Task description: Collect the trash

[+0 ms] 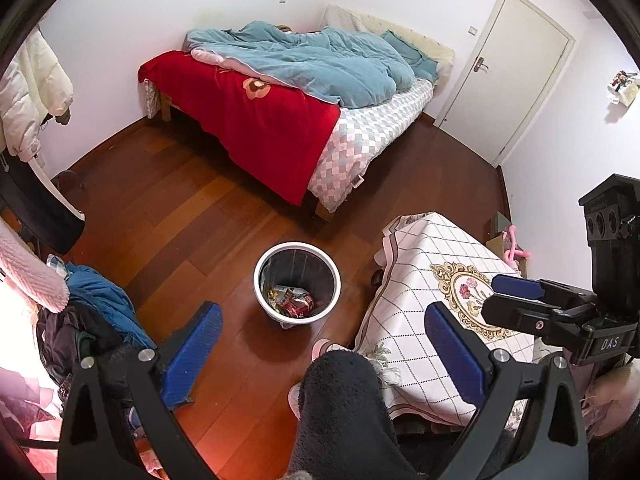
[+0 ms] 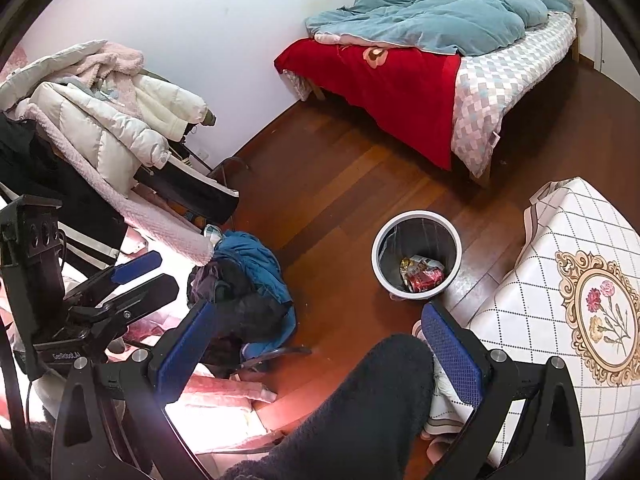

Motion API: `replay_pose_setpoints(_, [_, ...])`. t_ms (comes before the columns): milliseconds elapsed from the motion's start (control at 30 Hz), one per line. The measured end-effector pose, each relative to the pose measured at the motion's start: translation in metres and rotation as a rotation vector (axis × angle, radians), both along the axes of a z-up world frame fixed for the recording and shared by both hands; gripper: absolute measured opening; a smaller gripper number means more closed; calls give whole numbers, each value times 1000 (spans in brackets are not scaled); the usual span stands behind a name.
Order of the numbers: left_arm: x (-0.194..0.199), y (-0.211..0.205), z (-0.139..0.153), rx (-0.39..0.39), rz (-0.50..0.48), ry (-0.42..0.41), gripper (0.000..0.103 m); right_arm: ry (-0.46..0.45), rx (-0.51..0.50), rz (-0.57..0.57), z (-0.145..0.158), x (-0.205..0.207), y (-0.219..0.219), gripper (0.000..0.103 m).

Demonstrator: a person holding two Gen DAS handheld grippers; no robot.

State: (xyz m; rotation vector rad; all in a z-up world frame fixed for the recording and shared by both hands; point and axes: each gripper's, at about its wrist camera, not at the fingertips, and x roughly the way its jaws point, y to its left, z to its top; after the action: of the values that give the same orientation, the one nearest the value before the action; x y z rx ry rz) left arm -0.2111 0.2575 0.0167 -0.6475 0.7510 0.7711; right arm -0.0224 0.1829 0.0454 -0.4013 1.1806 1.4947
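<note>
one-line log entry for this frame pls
phase: trash in bin | left hand-held gripper: open, empty | right hand-held gripper: open, empty | trash bin: on floor, holds red can, wrappers | table: bare cloth

Bright, even room light; pink-white blowout bottom-left, heavy fisheye warp, black vignette at edges.

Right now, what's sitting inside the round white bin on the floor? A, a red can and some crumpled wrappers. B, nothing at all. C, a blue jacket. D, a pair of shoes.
A: the bin holds a red can lying beside crumpled shiny wrappers, and the right wrist view shows the same contents.
</note>
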Motion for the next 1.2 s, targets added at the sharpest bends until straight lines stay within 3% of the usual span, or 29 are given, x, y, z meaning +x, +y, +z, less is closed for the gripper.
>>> replay_pose_setpoints(1200, [14, -8, -1, -12, -39, 2, 103, 2, -24, -24, -7, 2, -6, 103])
